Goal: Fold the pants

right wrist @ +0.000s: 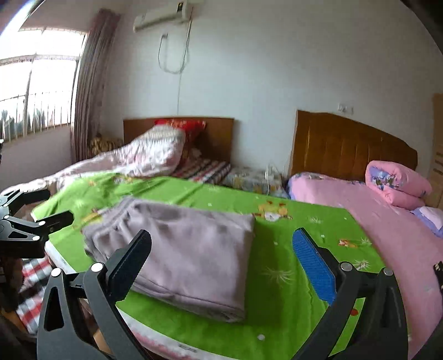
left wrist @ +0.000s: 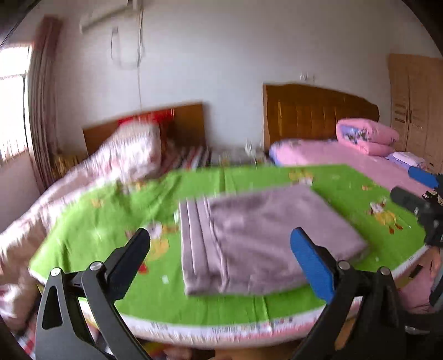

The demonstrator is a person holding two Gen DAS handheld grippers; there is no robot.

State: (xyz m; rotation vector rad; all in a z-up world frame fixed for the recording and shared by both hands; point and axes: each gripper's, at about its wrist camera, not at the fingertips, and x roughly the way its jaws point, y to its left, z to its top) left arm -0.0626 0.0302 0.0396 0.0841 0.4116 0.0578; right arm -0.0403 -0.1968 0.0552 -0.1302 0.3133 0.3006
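Pants, mauve, lie folded into a flat rectangular stack on the green sheet near the near edge of the bed. Waistband bands show along the stack's left side in the left wrist view; in the right wrist view the gathered waistband sits at the far left and a folded edge faces near.

Left gripper: fingers spread wide apart, holding nothing, hanging above the near part of the stack without touching it. Frame is motion-blurred.

Right gripper: fingers also spread wide, empty, above the near right part of the stack; black finger overlaps the cloth in view, blue pad over bare sheet. Contact cannot be told.

Pink quilt lies rolled on the right bed, by the wooden headboard. White floral quilt is heaped far left. Air conditioner hangs on the far wall.
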